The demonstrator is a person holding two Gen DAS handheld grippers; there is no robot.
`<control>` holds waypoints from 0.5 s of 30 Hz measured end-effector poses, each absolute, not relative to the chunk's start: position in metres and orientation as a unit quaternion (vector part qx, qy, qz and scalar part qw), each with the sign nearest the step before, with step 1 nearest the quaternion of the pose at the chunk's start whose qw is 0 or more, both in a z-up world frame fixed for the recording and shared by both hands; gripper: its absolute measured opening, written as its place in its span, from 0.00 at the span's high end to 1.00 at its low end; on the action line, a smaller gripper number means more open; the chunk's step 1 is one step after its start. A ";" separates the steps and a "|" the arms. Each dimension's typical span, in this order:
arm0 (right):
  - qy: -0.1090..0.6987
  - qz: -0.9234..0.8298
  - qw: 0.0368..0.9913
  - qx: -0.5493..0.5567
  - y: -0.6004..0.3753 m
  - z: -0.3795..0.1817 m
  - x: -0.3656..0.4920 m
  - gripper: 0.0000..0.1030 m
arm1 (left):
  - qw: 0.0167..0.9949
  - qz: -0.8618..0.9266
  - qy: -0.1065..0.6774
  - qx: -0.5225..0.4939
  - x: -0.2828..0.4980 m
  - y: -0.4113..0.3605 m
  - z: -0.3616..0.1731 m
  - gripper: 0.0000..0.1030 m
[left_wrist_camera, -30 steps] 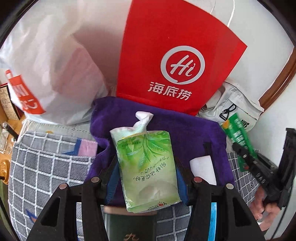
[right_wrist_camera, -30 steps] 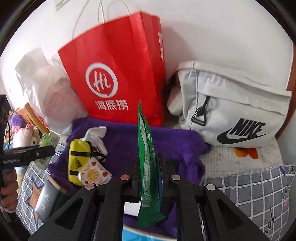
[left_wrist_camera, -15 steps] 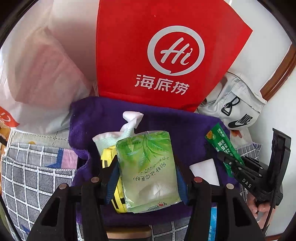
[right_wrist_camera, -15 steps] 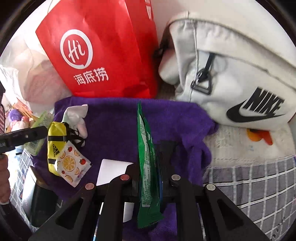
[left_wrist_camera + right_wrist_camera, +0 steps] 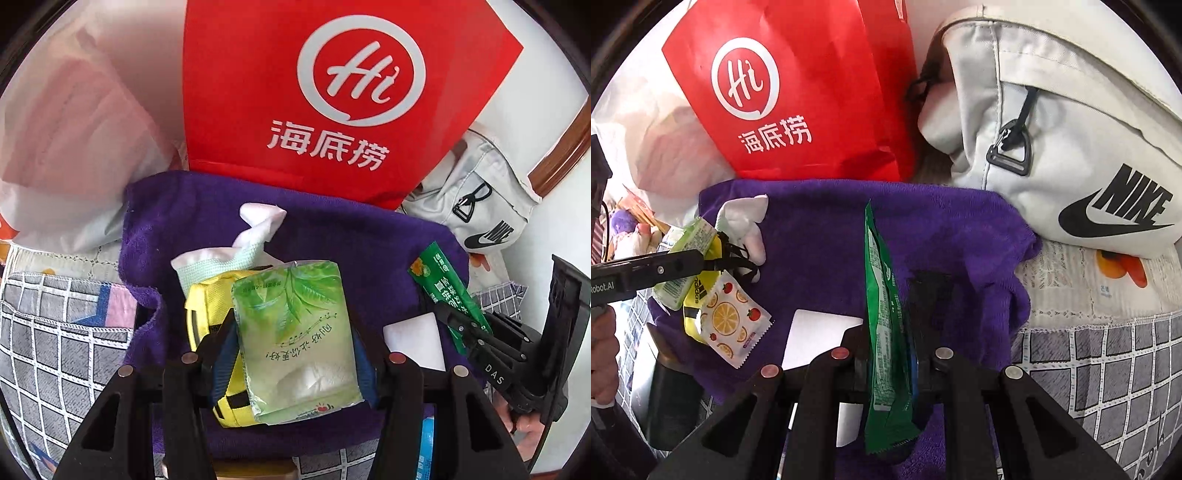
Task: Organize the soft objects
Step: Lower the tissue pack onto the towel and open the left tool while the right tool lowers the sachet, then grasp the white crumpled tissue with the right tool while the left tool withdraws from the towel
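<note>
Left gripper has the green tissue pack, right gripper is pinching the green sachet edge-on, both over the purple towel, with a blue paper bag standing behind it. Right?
One thing is off: the paper bag behind the purple towel is red, not blue, as both wrist views show. The left gripper does hold the green tissue pack, and the right gripper pinches the green sachet edge-on.

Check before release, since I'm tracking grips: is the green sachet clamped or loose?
Clamped: the right gripper is shut on the green sachet, held edge-up over the purple towel.

Bright, even daylight; both fisheye views are sharp, with curved, dark-vignetted edges. A soft shadow falls on the purple towel (image 5: 827, 236).
</note>
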State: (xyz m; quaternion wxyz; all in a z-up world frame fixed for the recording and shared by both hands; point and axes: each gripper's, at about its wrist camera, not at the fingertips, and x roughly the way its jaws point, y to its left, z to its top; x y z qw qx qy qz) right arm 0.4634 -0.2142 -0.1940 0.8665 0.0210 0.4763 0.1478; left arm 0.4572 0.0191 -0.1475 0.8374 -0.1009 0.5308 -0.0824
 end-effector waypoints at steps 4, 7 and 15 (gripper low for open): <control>0.477 0.150 0.866 0.027 -0.214 -0.194 0.464 0.85 | 0.835 -0.080 0.535 -0.098 0.458 0.015 -0.152 0.48; 0.472 0.161 0.866 0.035 -0.214 -0.192 0.463 0.77 | 0.830 -0.079 0.542 -0.103 0.460 0.015 -0.155 0.48; 0.459 0.181 0.868 0.048 -0.213 -0.179 0.456 0.47 | 0.821 -0.080 0.552 -0.120 0.460 0.012 -0.156 0.38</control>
